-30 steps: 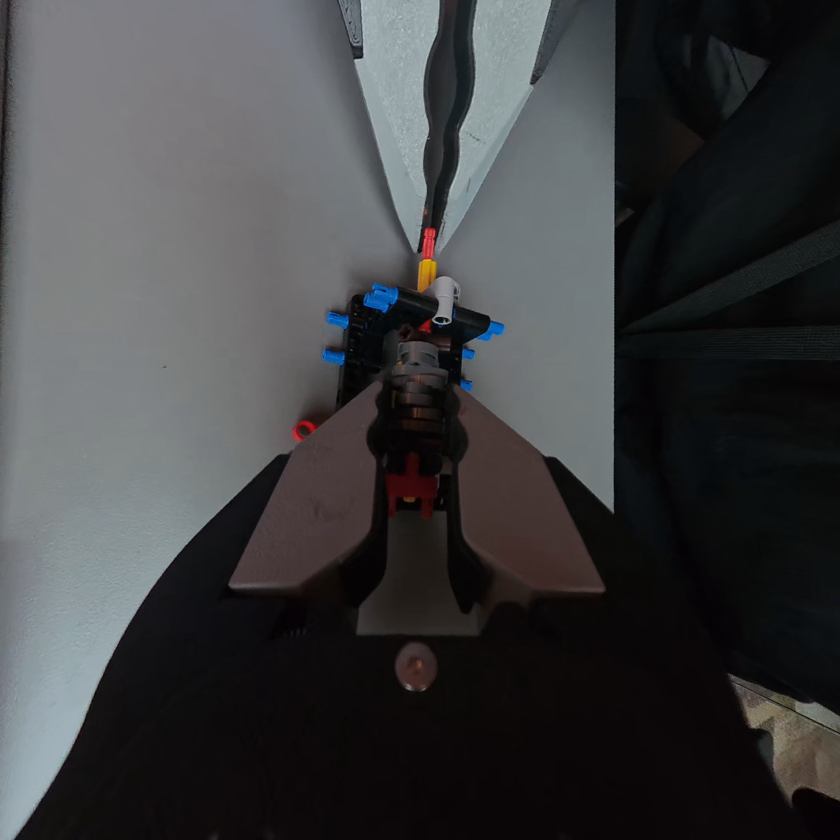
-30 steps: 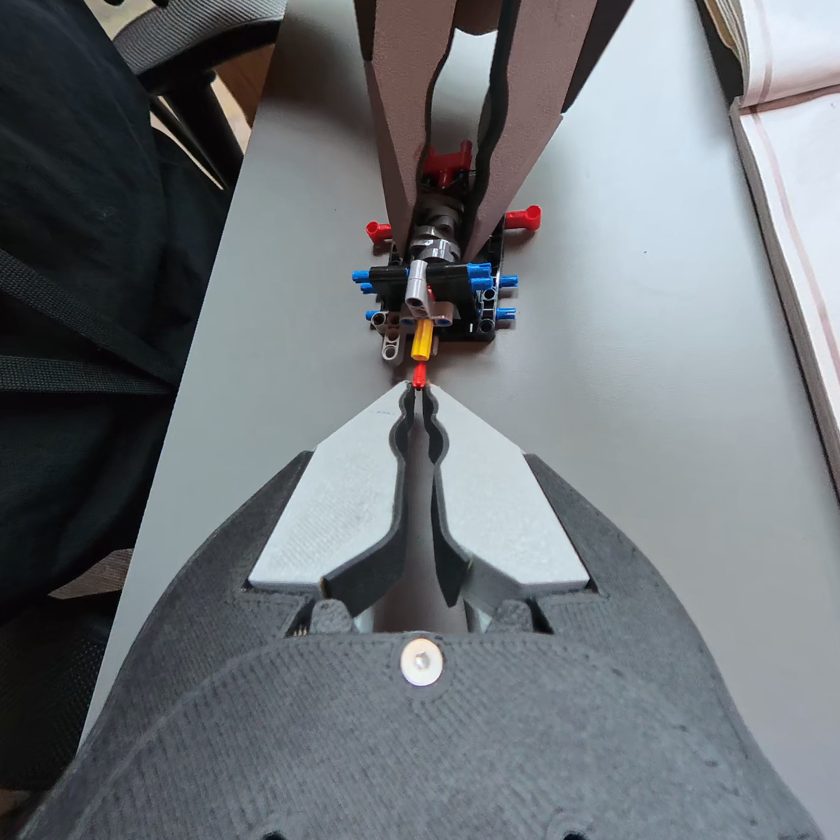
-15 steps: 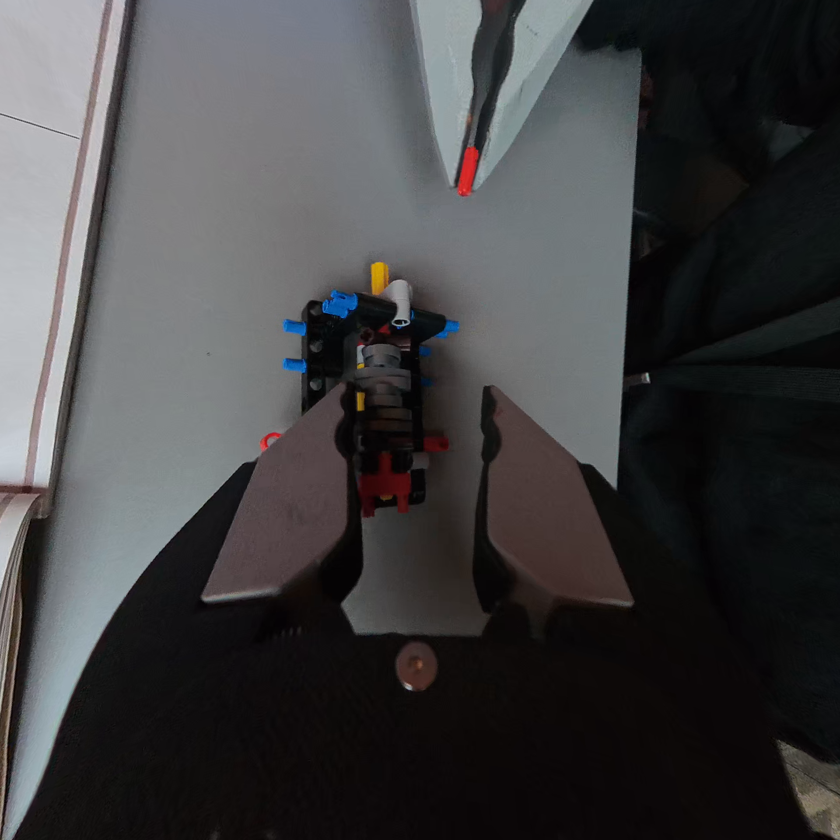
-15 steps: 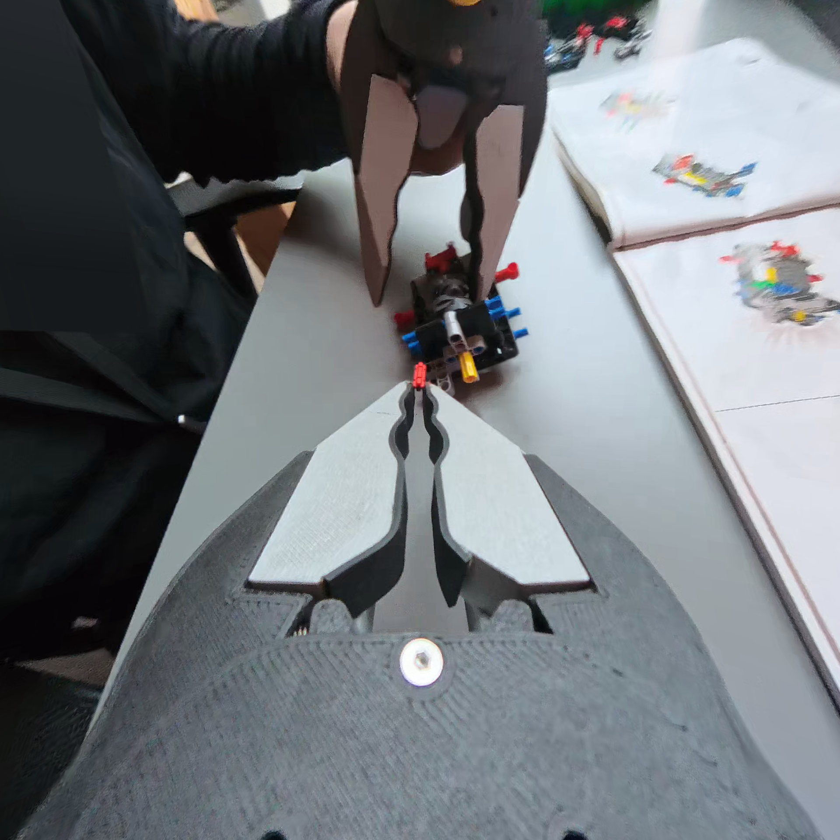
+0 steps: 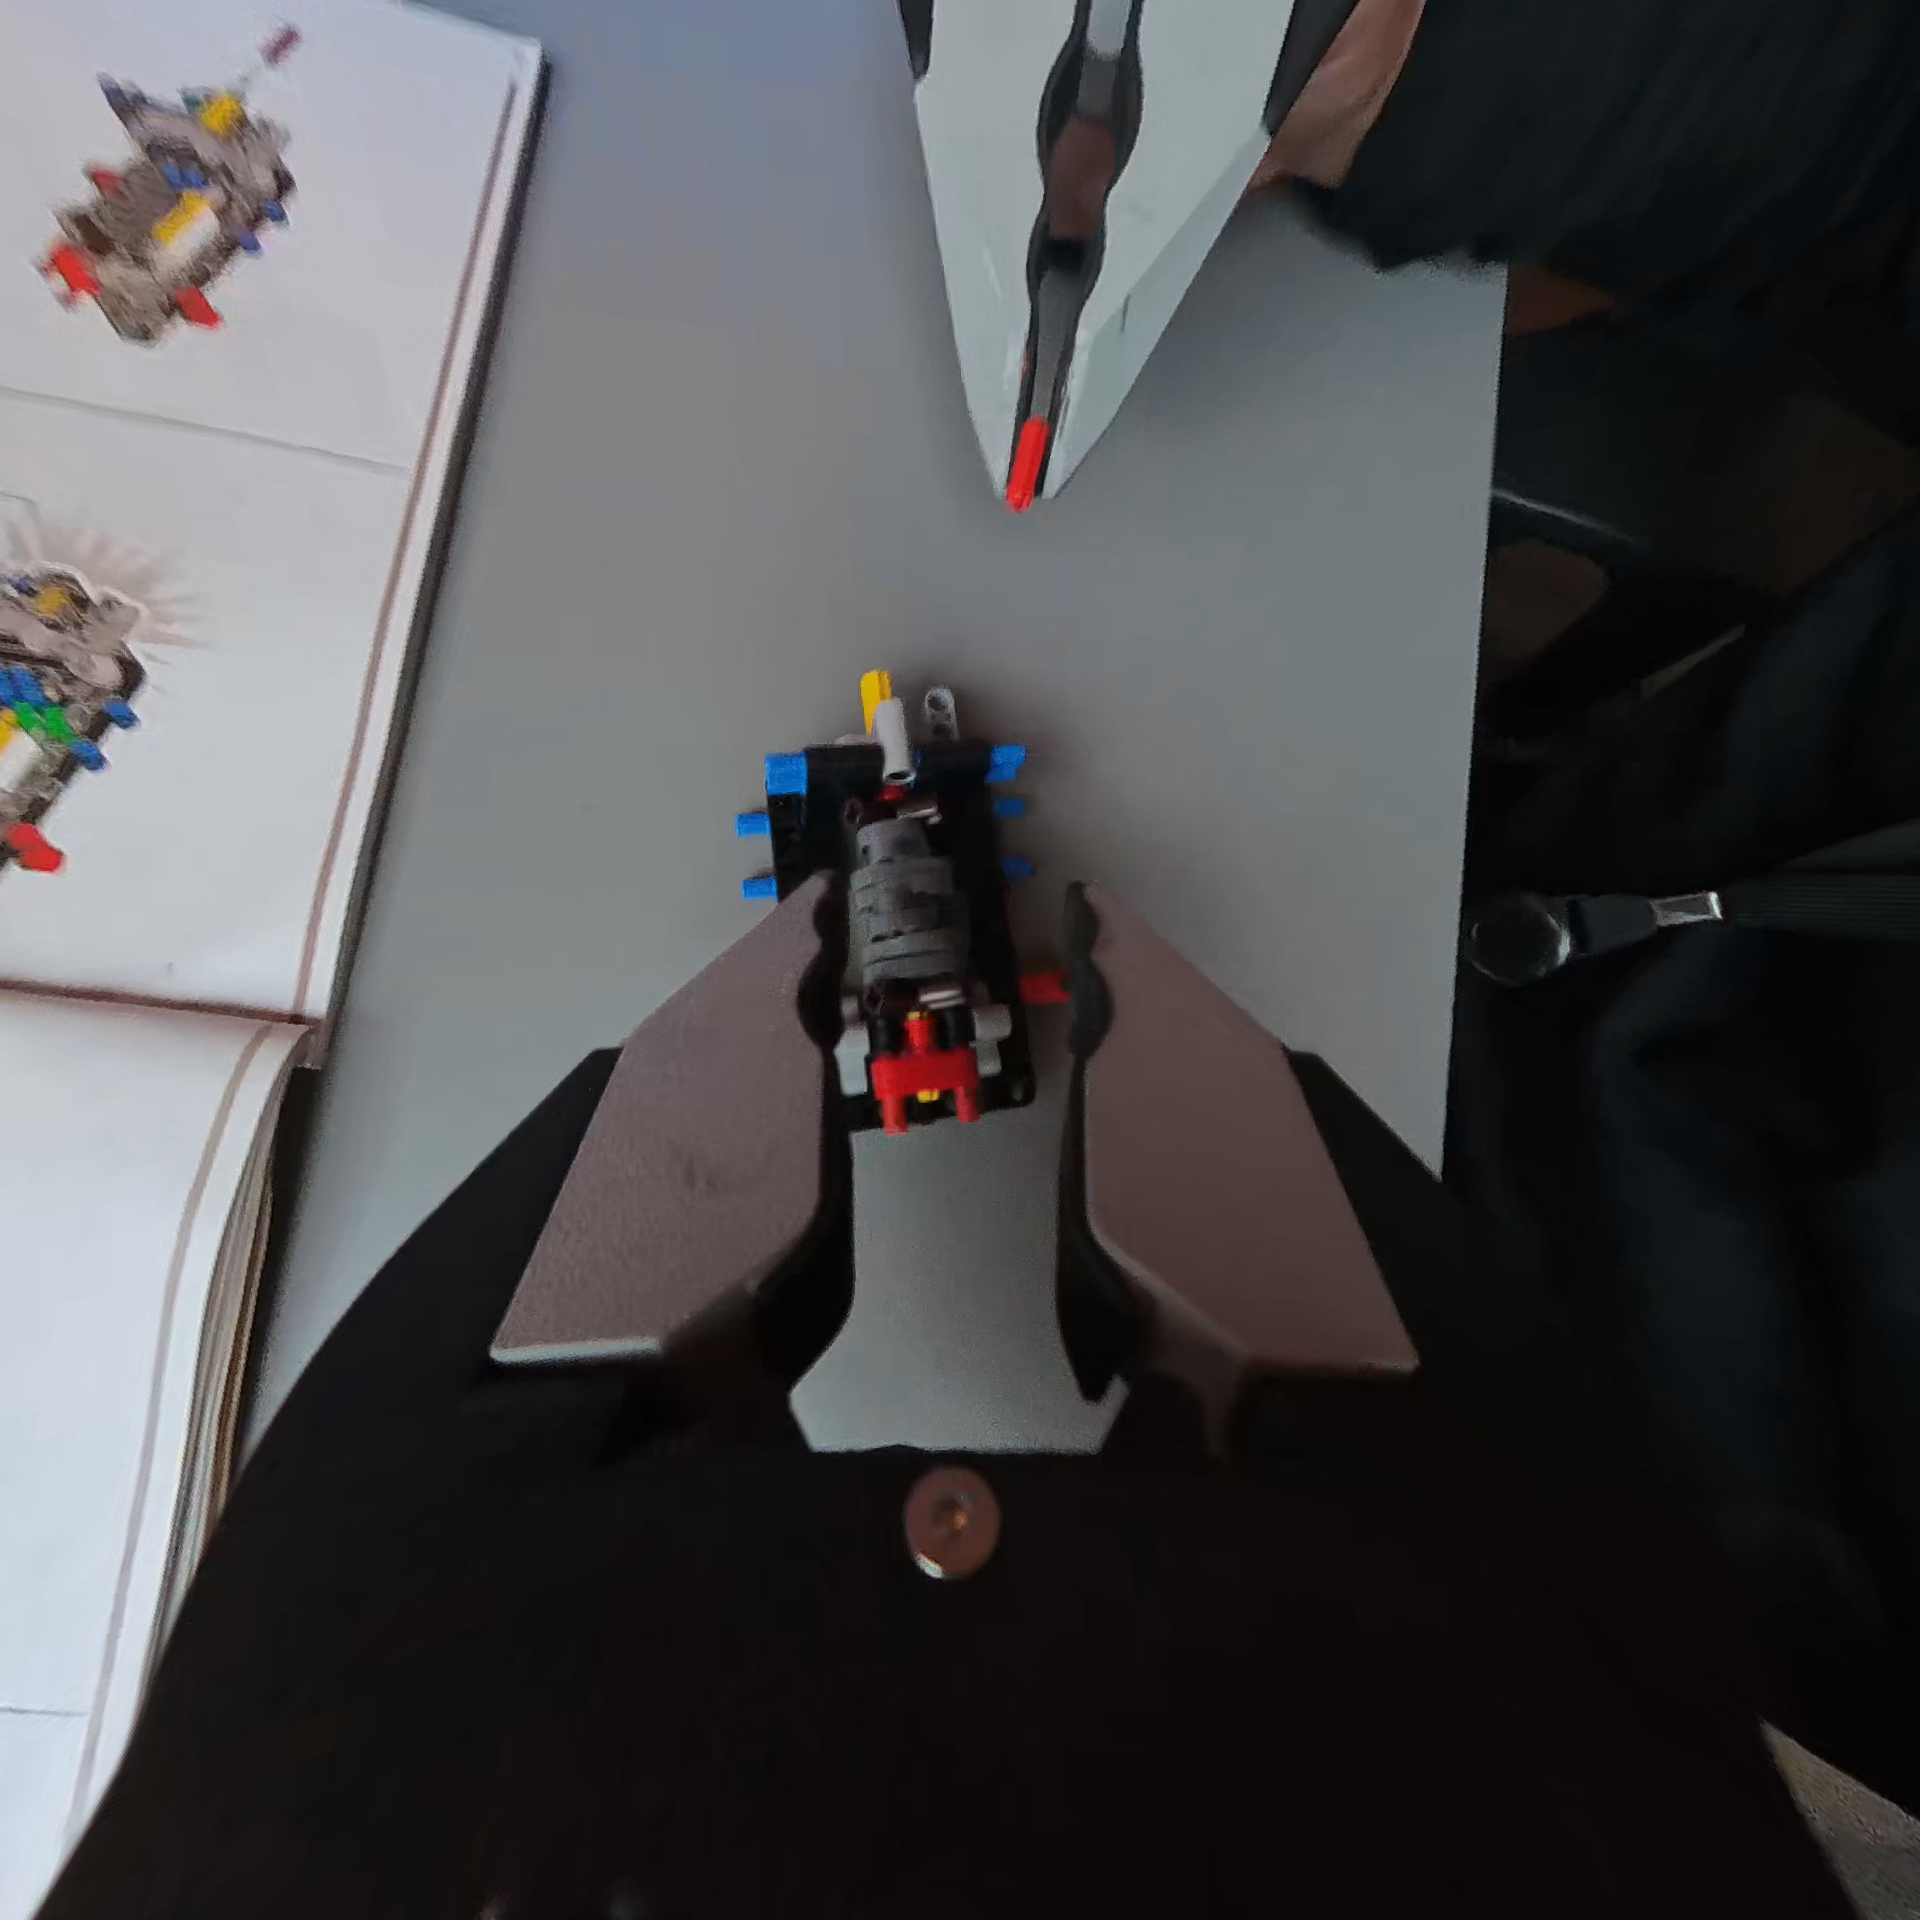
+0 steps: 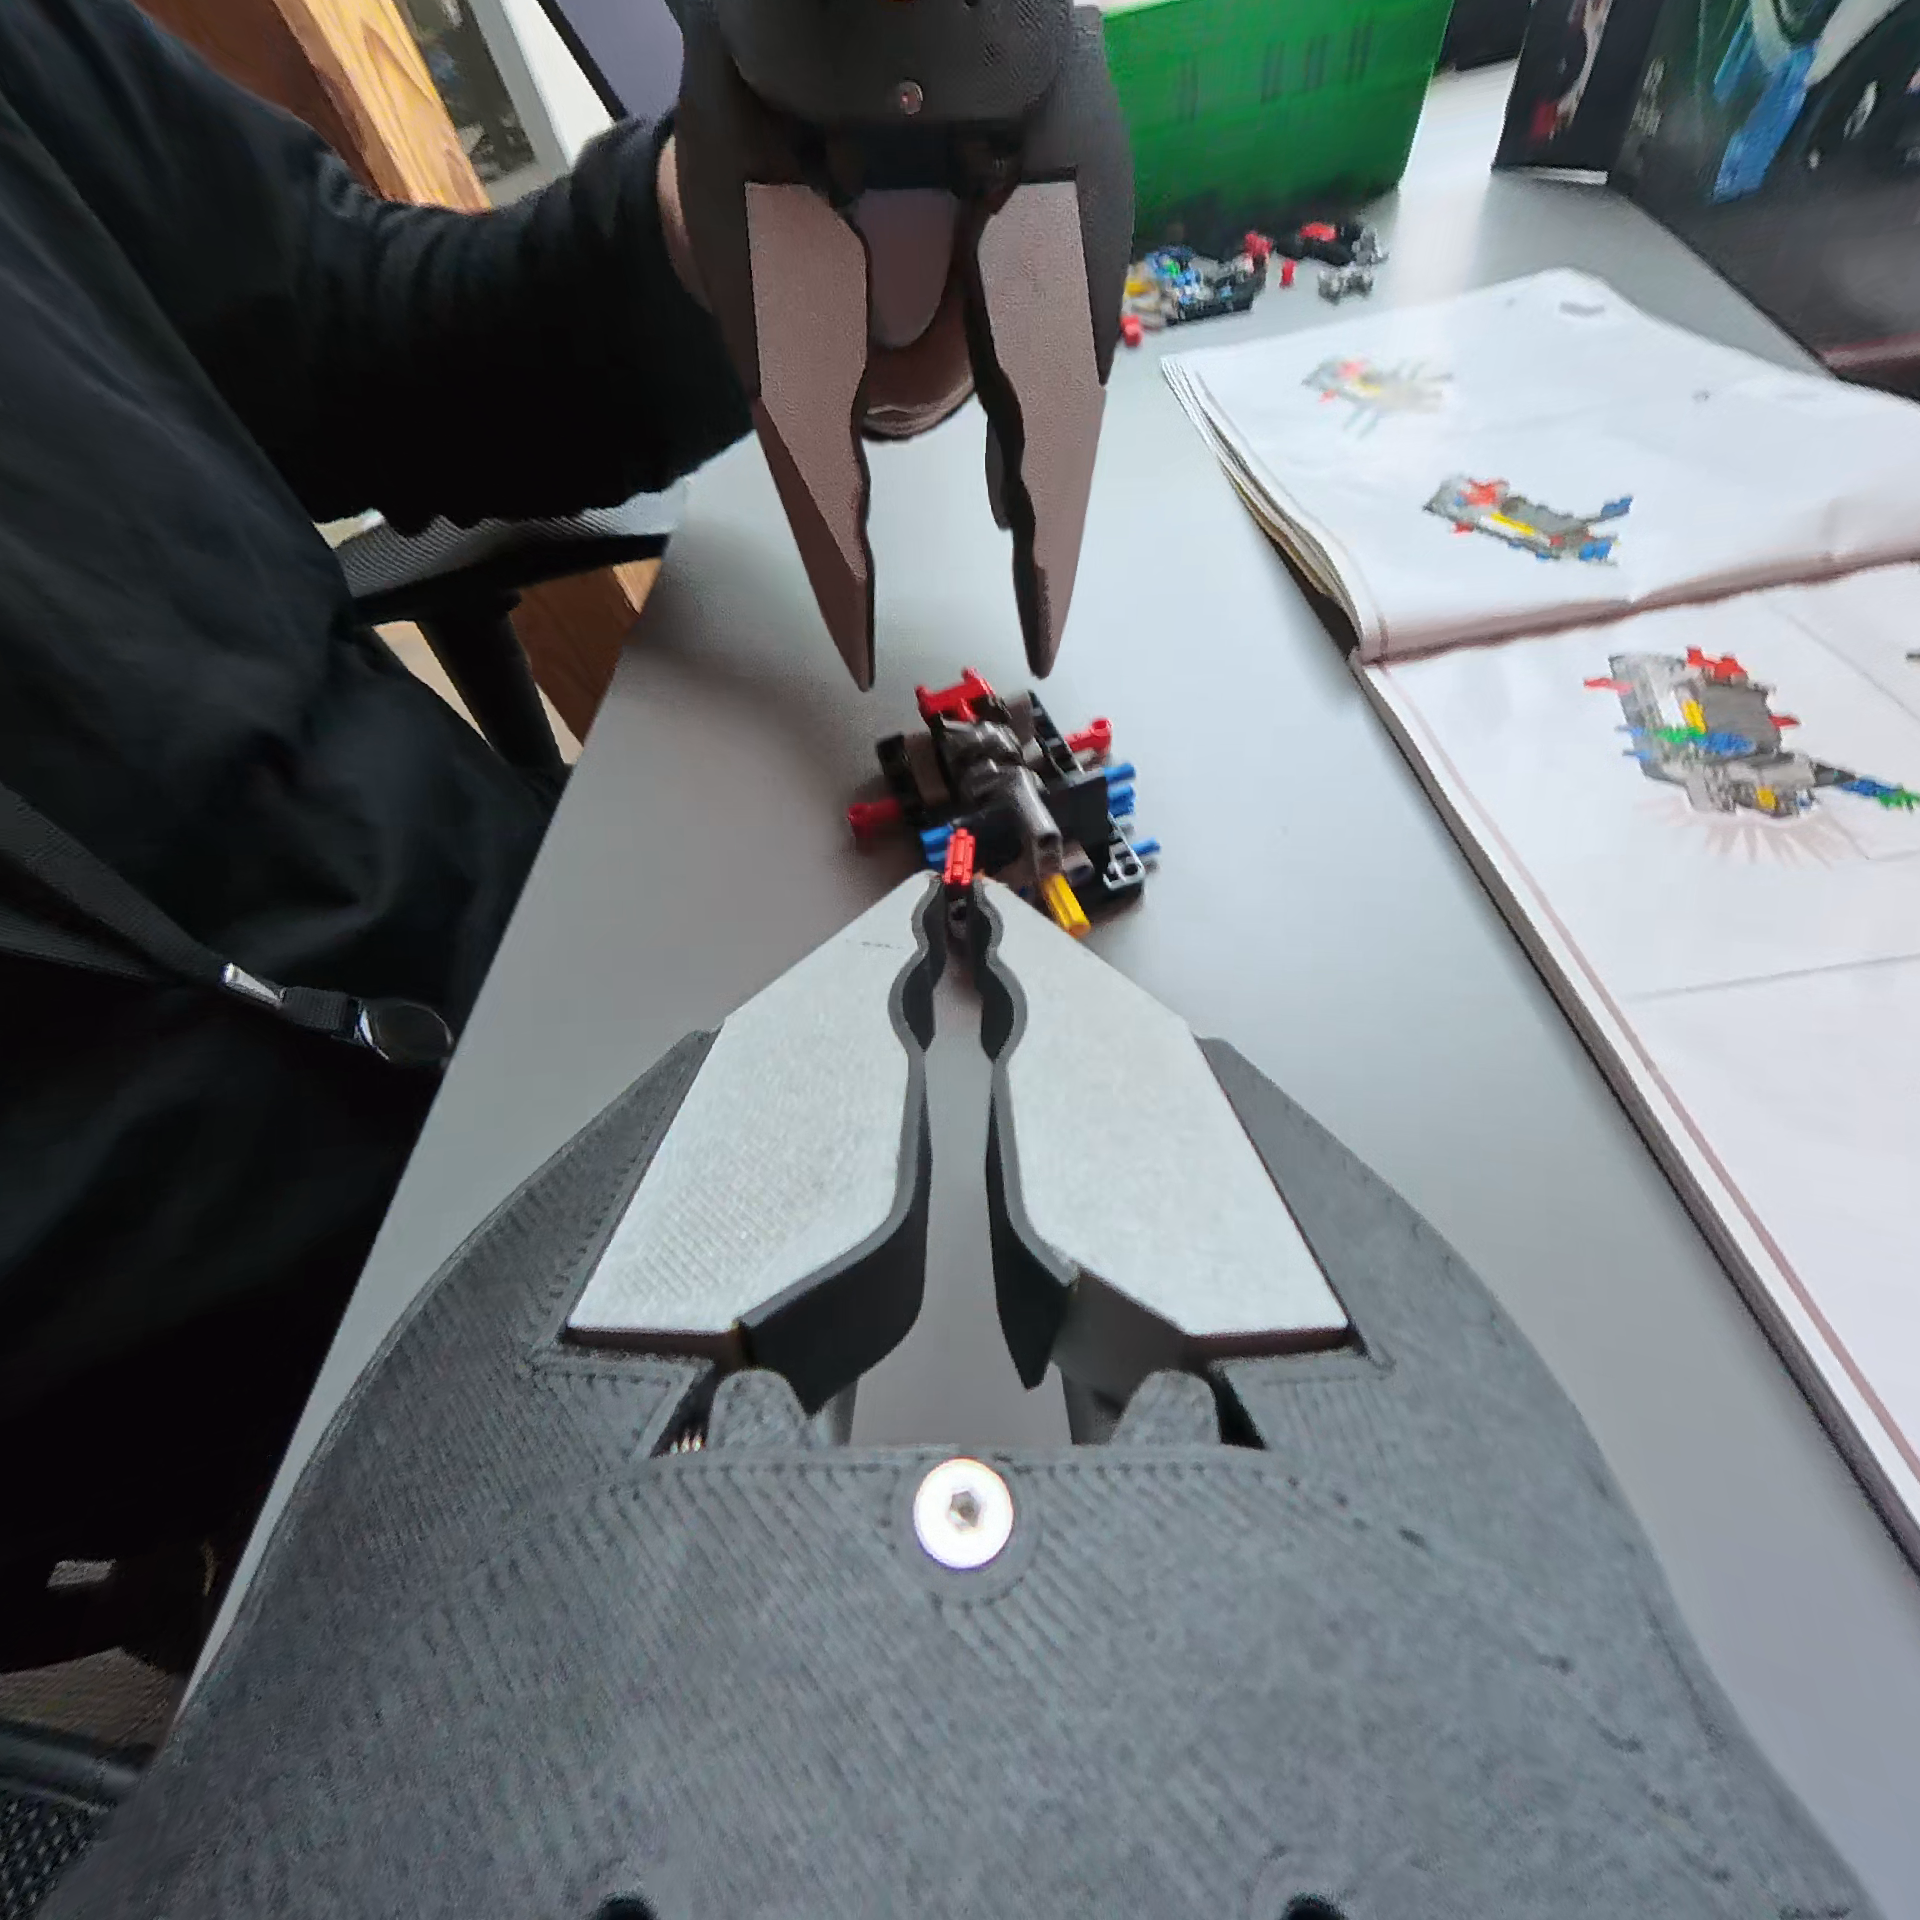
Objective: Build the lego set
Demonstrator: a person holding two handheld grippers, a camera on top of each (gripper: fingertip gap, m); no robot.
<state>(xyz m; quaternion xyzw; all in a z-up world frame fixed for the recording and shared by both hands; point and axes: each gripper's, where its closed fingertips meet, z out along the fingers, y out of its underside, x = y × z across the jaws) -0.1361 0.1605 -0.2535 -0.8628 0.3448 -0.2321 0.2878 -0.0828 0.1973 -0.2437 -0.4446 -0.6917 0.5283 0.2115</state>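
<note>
Right gripper (image 6: pixel 958 883) pinches our small red pin (image 6: pixel 960 856) at its tips; left gripper (image 5: pixel 951 914) hangs spread above the lego model (image 5: pixel 902 914) on the grey table (image 5: pixel 644 582), light, stiff, best gripped by its black frame

L gripper (image 5: pixel 951 904) hangs tips-down, jaws apart, gripping nothing. R gripper (image 6: pixel 958 896) pinched tight, level, opp. L.

The lego assembly (image 6: pixel 1003 795) sits on the table (image 6: pixel 1247 727) near its edge by the person's side, between the two grippers. The instruction booklet (image 6: pixel 1621 540) lies along the opposite edge. Loose pieces (image 6: pixel 1236 272) lie toward the far end, before a bin (image 6: pixel 1268 99).
</note>
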